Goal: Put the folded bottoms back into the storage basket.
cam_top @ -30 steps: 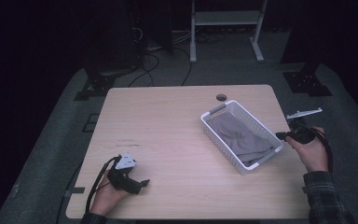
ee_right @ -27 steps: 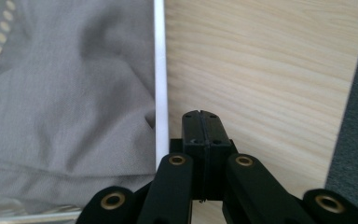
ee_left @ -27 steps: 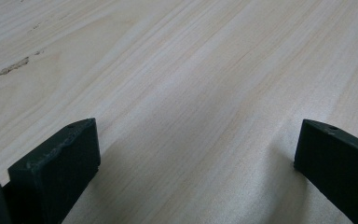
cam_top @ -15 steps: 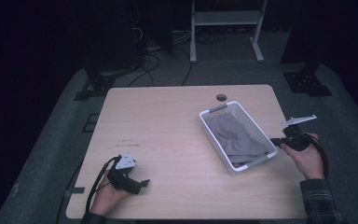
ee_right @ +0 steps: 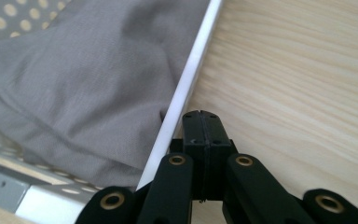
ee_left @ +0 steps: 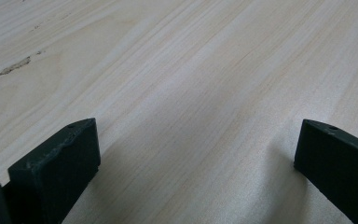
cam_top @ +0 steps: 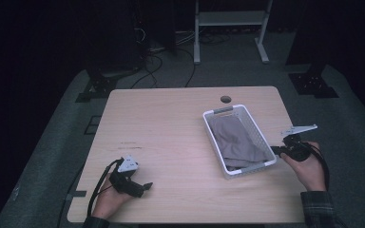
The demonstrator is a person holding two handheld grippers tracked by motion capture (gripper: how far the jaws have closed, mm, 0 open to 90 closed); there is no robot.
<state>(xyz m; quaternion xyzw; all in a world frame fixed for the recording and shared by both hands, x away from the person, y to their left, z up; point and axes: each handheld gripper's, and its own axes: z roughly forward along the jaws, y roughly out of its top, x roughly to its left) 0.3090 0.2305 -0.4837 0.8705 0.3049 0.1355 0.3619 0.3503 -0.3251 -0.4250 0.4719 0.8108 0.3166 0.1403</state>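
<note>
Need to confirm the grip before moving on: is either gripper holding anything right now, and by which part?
Nothing is held. The right gripper is shut on nothing, its jaws beside the white basket's rim. The left gripper rests open on the bare table.

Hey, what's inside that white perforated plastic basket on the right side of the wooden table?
A crumpled grey cloth lies inside the white perforated plastic basket, covering most of its floor. A dotted patch of floor shows in the right gripper view. Whether anything lies beneath the cloth cannot be seen.
</note>
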